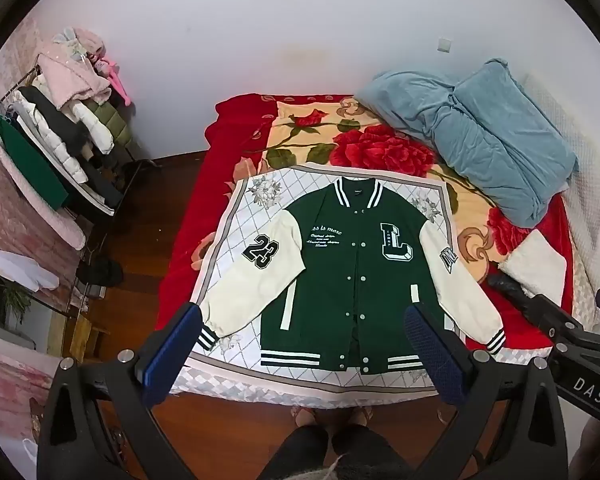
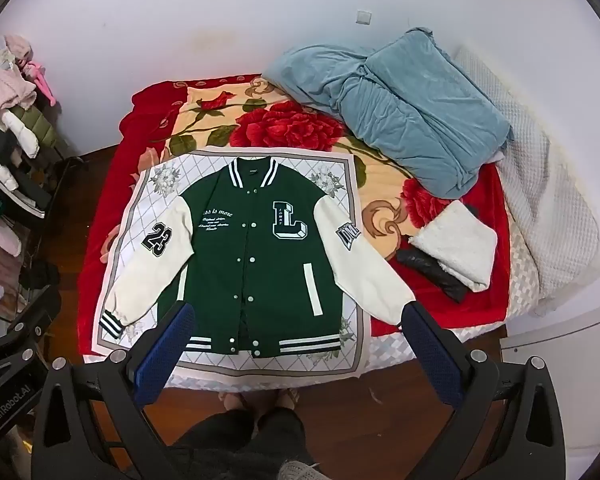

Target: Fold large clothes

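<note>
Both wrist cameras look steeply down from above the near edge of the bed (image 1: 236, 120), each framed by its own gripper's two blue-padded fingers. The left wrist view sits further left, taking in the clothes rack (image 1: 60, 152); the right wrist view reaches further right along the bed. Both share the green jacket (image 1: 356, 280) (image 2: 256, 248), spread flat, and the blue blanket (image 2: 412, 120) beyond.

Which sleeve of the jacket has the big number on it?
The sleeve on the picture's left of the jacket bears a black 23; the other sleeve has a small patch instead.
</note>
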Demonstrator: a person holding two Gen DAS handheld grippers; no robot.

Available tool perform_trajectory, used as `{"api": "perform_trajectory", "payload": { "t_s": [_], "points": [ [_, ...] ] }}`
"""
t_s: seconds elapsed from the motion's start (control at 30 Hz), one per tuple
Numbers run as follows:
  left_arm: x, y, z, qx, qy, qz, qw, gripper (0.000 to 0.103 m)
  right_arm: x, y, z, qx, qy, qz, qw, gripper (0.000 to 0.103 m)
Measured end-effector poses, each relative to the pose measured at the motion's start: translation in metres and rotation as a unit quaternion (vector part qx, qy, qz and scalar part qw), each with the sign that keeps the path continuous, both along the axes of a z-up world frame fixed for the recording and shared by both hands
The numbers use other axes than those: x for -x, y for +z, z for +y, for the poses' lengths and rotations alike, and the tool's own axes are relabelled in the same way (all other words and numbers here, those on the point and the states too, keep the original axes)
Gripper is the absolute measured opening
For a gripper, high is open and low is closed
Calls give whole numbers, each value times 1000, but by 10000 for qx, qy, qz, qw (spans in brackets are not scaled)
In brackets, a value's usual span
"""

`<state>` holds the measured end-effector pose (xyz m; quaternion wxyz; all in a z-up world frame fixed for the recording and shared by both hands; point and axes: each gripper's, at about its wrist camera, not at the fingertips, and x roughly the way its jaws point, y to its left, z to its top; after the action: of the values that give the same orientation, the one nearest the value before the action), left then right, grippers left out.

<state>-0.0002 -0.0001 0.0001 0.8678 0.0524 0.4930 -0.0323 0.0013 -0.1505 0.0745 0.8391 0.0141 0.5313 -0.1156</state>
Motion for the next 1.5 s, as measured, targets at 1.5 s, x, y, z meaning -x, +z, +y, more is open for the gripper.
{"api": "perform_trajectory", "payload": {
  "t_s": [1.5],
  "points": [
    [7, 14, 1, 168, 26, 21, 9999, 103, 6, 23, 1, 97, 11, -76, 9999, 103]
  ]
}}
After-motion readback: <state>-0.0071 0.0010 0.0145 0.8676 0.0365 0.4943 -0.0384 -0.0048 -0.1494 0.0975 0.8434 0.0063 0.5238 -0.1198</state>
